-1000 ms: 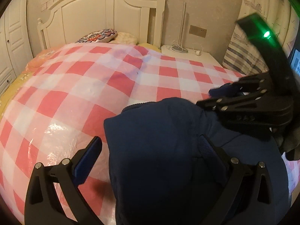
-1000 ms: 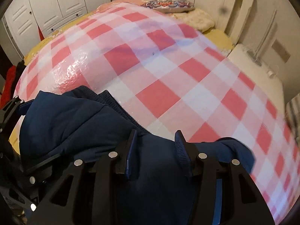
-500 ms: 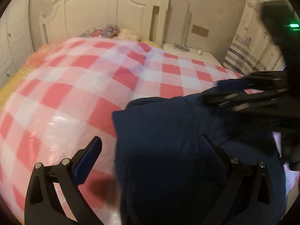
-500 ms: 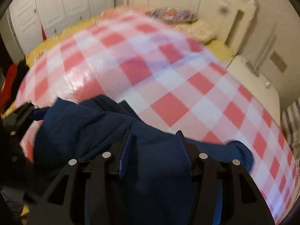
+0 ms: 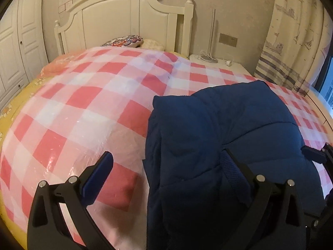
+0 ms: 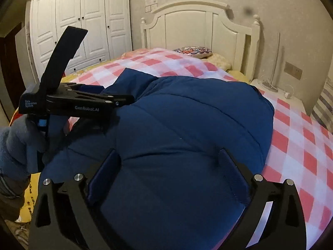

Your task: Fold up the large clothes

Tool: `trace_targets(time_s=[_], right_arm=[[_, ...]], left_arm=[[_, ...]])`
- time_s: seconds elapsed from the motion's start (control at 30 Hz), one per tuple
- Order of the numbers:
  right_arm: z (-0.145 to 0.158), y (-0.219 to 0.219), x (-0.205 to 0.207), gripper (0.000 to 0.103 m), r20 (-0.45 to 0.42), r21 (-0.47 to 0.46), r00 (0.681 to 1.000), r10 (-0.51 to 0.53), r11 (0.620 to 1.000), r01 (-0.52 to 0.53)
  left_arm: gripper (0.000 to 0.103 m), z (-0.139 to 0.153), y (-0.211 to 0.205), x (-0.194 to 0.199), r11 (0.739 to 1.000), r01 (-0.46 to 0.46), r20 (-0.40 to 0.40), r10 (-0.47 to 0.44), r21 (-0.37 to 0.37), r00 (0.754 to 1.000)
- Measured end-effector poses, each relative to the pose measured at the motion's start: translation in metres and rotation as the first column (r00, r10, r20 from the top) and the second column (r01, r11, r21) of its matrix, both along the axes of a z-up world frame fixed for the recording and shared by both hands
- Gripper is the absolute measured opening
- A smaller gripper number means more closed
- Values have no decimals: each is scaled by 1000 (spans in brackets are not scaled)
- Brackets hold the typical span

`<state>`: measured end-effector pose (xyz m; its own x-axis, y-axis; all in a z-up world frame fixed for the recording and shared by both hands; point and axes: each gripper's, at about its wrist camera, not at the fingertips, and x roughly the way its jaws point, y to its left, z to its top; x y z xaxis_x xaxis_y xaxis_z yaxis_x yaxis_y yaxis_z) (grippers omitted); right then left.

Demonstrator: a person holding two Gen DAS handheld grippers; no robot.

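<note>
The dark navy quilted puffer jacket lies bundled on the pink-and-white checked plastic cover of the bed, near the foot edge closest to the person and towards the side by the white bedside cabinet. Compared with a second ago, the bundle has been pushed further up onto the bed, and it now sits as one rounded, doubled-over mound rather than a flatter spread with a cuff trailing off to the side.

The left tool is wide open; its right finger presses into the jacket's padding while its left finger hangs over the bare checked cover, so it grips nothing. The right tool was nearly closed on a ridge of cloth a second ago; its jaws now stand well apart with both fingers resting down on the top of the mound, and it too appears to hold nothing.

In the right wrist view the left tool reaches in from the jacket's far-left edge, held by a blue-gloved hand.

That reads as a fold just laid down and released. The jacket looks puffy and likely to spring open, so pressing it flat probably comes next.
</note>
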<state>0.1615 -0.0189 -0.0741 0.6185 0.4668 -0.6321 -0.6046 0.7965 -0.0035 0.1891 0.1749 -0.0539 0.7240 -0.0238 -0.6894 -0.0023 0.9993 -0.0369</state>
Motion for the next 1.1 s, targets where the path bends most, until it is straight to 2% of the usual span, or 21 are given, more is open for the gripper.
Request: trace_targets(time_s=[0.1,0.2,0.3,0.4,0.47,0.5,0.53,0.6,0.63,0.67,0.7,0.83,0.9,1.03,1.1], right_arm=[[2,1,-1,95,-10,-4,1000,-26,1000,26],[12,-6,-3,95,-59,9,997,-49,999,50],[22,-31,-17,95,-121,82,992,-41,995,51],[18,-63,-20,97,-200,164,976,-90,979,124],[6,-82,-19,97,-289,229,952,-105,958,175],[-4,-91,-17,98,-361,283,929,-85,939,196],[-13,-96,-15,98,-406,328,912,-55,923,202],[-29,-98,-12,98,-474,395,881,1,894,212],[-34,-97,-10,98,-488,417,873,21,884,212],[-38,-95,-8,98,-498,436,866,42,876,208],[-41,-91,-6,99,-509,437,860,47,874,211],[-49,-86,0,99,-540,445,839,71,870,213],[-52,-85,4,99,-549,453,831,86,867,210],[-48,-83,0,99,-500,462,861,92,869,175],[-38,-81,-18,92,-414,453,907,79,882,130]], left_arm=[[101,0,-2,-1,1000,0,5,0,15,1000],[101,5,-6,-3,999,5,-2,-5,42,1000],[101,10,-5,-7,999,19,-21,-18,50,1000],[101,11,3,-13,999,51,-65,-52,-15,997],[101,6,17,-17,986,93,-119,-110,-140,987],[101,1,23,-19,974,109,-141,-138,-201,980],[101,-8,34,-20,940,128,-172,-190,-316,967],[101,-28,53,-19,853,132,-205,-267,-506,942],[101,-42,64,-19,782,122,-214,-312,-611,926],[101,-50,68,-20,744,126,-203,-335,-657,920],[101,-52,70,-24,726,157,-167,-353,-670,920],[101,-54,58,-25,711,218,-144,-412,-669,900],[101,-55,51,-19,713,240,-139,-429,-658,892],[101,-57,46,-13,687,268,-108,-452,-676,885],[93,-56,45,-21,669,292,-50,-443,-683,895]])
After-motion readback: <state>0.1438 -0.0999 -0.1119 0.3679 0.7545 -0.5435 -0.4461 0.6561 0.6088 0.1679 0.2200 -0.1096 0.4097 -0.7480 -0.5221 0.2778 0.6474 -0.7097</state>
